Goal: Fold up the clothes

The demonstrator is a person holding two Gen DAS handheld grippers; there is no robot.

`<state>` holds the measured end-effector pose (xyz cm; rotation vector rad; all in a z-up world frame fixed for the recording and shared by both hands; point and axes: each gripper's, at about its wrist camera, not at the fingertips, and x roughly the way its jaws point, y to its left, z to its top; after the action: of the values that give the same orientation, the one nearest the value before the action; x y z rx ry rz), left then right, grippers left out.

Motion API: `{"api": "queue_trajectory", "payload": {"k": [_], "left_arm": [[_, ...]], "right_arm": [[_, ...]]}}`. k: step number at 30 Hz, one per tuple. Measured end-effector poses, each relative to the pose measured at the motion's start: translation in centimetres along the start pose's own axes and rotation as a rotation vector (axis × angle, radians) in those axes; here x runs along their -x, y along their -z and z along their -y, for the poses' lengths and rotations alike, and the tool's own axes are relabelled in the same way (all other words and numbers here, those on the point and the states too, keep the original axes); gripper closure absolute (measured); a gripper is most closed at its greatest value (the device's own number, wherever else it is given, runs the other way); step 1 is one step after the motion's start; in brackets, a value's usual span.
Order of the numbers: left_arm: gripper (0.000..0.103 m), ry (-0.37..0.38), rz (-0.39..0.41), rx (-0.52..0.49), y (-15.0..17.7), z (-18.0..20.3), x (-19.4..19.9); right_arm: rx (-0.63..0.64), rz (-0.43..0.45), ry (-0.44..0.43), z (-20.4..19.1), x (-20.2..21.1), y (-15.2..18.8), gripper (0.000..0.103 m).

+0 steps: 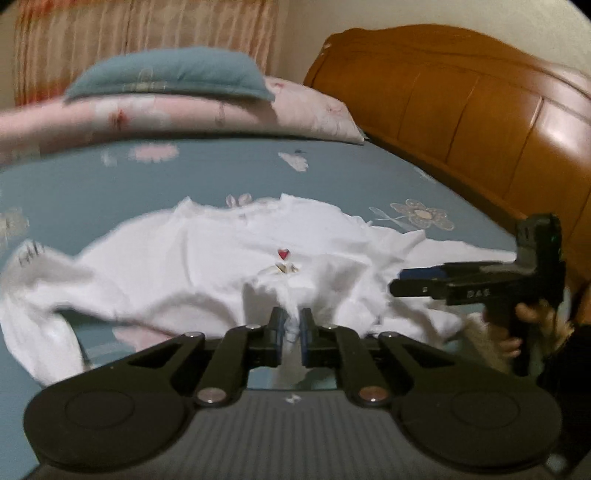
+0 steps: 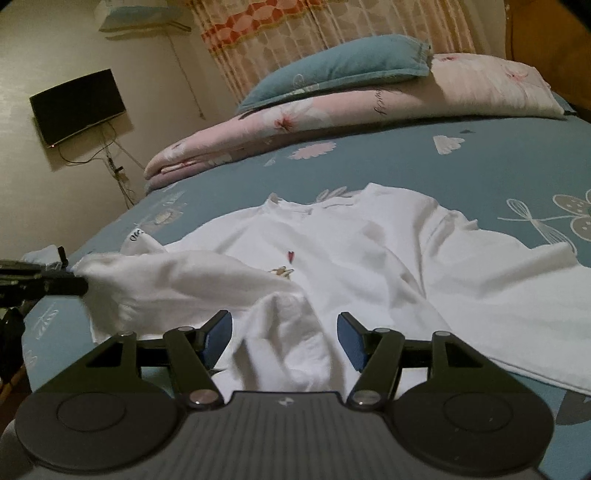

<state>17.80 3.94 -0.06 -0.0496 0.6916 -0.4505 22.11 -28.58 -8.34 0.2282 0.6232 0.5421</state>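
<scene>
A white T-shirt (image 1: pixel 207 258) with a small red heart print lies spread on the blue bedsheet (image 1: pixel 92 192). It also shows in the right wrist view (image 2: pixel 351 251). My left gripper (image 1: pixel 291 325) is shut on a pinched fold of the shirt's near edge and lifts it a little. My right gripper (image 2: pixel 284 332) is open, its blue pads on either side of a raised fold of the shirt, apart from it. The right gripper also shows at the right of the left wrist view (image 1: pixel 399 282). The left gripper's tip shows at the left edge of the right wrist view (image 2: pixel 79 284), holding cloth.
A folded pink quilt (image 2: pixel 295 118) with a blue pillow (image 2: pixel 332 70) on top lies at the bed's far side. A wooden headboard (image 1: pixel 461 110) stands at the right. A wall TV (image 2: pixel 77 107) and curtains (image 2: pixel 295 33) are beyond the bed.
</scene>
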Motion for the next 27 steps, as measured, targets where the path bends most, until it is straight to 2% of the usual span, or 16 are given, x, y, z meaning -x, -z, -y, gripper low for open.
{"api": "queue_trajectory", "payload": {"k": [4,7,8,10,11,12,14,17,20,23,25,26,27], "left_arm": [[0.096,-0.003,0.032,0.041,-1.1,-0.2,-0.6],[0.095,-0.05,-0.008,0.04,-1.8,-0.4,-2.5],[0.091,-0.064,-0.022,0.039,-1.6,-0.4,-2.7],[0.076,-0.076,-0.048,0.032,-0.9,-0.2,-3.0],[0.056,-0.08,-0.049,0.03,-0.4,-0.1,-2.8],[0.032,-0.086,-0.041,0.021,0.3,0.0,-2.3],[0.018,-0.108,0.0,-0.024,1.8,0.4,-1.1],[0.018,-0.105,0.037,-0.136,3.4,1.4,-0.1],[0.018,-0.105,0.021,-0.231,4.4,2.2,-1.3],[0.02,-0.093,-0.013,-0.201,4.8,1.5,-4.2],[0.036,-0.084,-0.035,-0.12,5.1,0.4,-6.4],[0.054,-0.054,-0.064,-0.051,5.2,-0.4,-7.5],[0.061,-0.022,-0.067,0.002,5.4,-0.8,-8.1]], "right_arm": [[0.069,-0.021,-0.035,-1.2,-0.1,0.4,0.036],[0.136,-0.073,0.032,-2.3,-1.9,1.0,0.036],[0.143,-0.089,0.056,-2.4,-2.5,1.1,0.035],[0.148,-0.12,0.103,-2.3,-3.7,1.4,0.035],[0.139,-0.125,0.107,-2.1,-4.0,1.3,0.035],[0.127,-0.126,0.106,-1.8,-4.2,1.3,0.035],[0.098,-0.129,0.085,-1.1,-4.2,1.2,0.035],[0.06,-0.126,0.072,-0.3,-4.1,1.1,0.035],[0.049,-0.126,0.067,-0.1,-4.1,1.1,0.034],[0.042,-0.124,0.062,0.0,-4.1,1.1,0.034],[0.05,-0.123,0.062,0.0,-4.0,1.2,0.034],[0.055,-0.122,0.063,-0.1,-3.9,1.2,0.034],[0.058,-0.122,0.061,0.0,-3.9,1.2,0.034]]}}
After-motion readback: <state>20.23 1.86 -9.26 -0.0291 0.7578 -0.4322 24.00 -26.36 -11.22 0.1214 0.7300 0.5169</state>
